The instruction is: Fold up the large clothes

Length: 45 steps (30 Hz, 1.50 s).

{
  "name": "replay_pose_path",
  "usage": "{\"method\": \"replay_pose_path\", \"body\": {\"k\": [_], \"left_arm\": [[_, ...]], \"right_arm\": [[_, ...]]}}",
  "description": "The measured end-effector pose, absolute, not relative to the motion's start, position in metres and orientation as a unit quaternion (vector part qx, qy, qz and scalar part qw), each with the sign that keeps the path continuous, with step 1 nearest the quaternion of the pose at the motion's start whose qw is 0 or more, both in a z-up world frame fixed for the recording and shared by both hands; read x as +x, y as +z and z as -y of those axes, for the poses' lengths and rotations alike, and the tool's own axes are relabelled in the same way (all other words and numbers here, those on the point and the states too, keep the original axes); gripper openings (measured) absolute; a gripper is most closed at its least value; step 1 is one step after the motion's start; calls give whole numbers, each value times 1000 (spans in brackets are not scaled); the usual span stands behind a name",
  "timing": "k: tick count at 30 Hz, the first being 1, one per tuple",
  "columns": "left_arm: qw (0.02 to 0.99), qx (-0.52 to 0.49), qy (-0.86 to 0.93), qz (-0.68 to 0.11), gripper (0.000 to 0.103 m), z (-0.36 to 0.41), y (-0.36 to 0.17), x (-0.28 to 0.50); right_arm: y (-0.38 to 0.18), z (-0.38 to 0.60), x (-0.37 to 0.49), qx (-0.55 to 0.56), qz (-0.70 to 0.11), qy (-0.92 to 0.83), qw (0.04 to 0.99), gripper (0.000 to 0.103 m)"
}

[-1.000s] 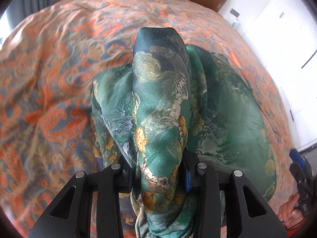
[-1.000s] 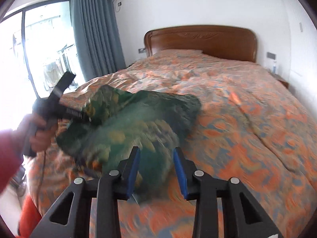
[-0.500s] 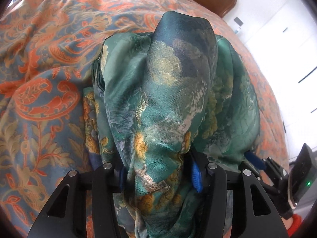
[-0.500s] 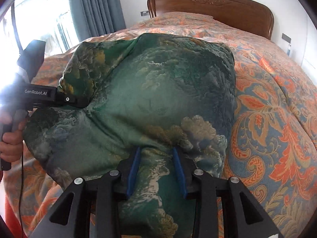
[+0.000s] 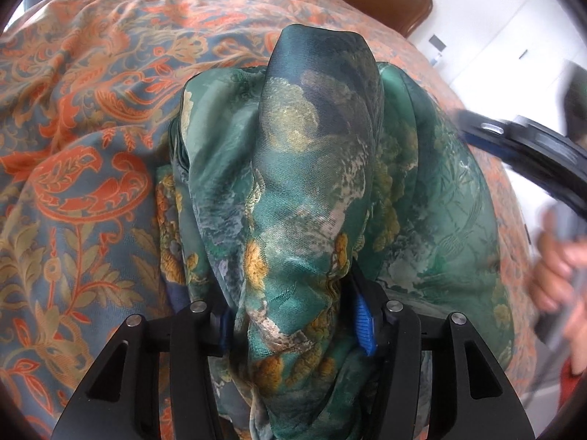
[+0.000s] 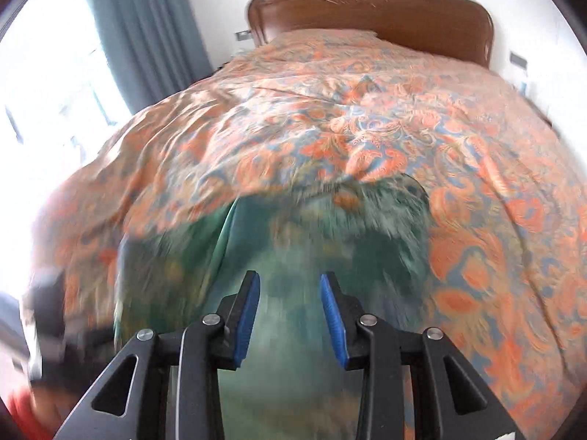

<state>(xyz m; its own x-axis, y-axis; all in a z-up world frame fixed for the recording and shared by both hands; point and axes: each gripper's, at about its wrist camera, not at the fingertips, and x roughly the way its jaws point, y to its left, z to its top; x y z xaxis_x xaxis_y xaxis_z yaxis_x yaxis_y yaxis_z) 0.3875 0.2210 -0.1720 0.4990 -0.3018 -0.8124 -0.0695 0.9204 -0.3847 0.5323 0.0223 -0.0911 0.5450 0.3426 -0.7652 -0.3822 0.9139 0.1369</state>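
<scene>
A: Garment [image 5: 315, 190]?
B: Green satin, gold-and-grey landscape print. Bunched, heaped in folds on the orange paisley bedspread [image 5: 84, 139].
A: Pose?
B: One thick fold rises upright from the heap.

Right wrist view is motion-blurred: the green garment [image 6: 293, 256] under the open right gripper [image 6: 290, 311] shows no clear print, and a dark shape at lower left cannot be identified. In the left wrist view, bunched cloth hides the left gripper [image 5: 293, 315] pads; a hand [image 5: 561, 267] at right is blurred.
</scene>
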Motion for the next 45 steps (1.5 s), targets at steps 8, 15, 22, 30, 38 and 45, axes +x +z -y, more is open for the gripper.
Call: {"method": "replay_pose_path", "body": {"k": [8, 15, 22, 30, 38, 45], "left_arm": [[859, -129, -44, -493, 55, -201, -174, 386], [865, -107, -34, -489, 56, -192, -172, 385], [865, -111, -34, -488, 56, -198, -172, 387], [864, -119, -38, -487, 57, -200, -175, 388], [865, -107, -24, -490, 58, -194, -179, 392], [869, -108, -13, -483, 63, -193, -173, 390]], "right_arm": [[-175, -47, 578, -53, -477, 144, 865, 35], [-163, -35, 573, -36, -464, 152, 872, 35], [-116, -12, 484, -31, -422, 204, 883, 35], [-135, 10, 360, -65, -379, 231, 894, 35], [-185, 0, 382, -80, -404, 188, 891, 35], [-185, -3, 376, -110, -386, 186, 897, 35]]}}
